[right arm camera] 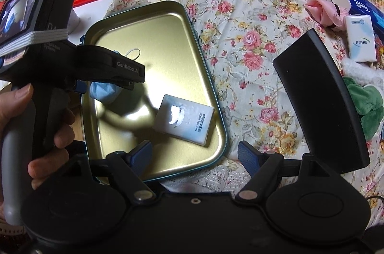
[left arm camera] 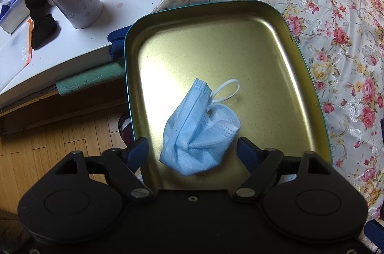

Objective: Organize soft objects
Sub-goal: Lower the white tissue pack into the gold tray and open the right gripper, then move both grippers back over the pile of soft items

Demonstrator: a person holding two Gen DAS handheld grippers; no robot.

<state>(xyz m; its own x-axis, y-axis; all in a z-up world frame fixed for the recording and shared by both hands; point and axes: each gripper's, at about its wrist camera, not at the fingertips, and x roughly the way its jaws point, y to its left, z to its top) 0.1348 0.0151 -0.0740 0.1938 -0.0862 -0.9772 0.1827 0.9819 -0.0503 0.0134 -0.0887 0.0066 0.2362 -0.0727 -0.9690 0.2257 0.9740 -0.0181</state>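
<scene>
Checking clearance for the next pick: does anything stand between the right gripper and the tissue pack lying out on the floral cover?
Yes. A black rectangular object rises just ahead of the right gripper, between its open jaws and the tissue pack on the floral cover. The tin tray lies to the left, off that line.

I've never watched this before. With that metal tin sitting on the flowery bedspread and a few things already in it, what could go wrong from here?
The tin rests on soft bedspread near the bed's edge, so a push might tip or slide it.

The crumpled mask lies loose between the open left tool; its ear loop could snag a fingertip and get pulled out.

The right tool hangs open over the tin's near rim and could bump the tissue pack.
</scene>
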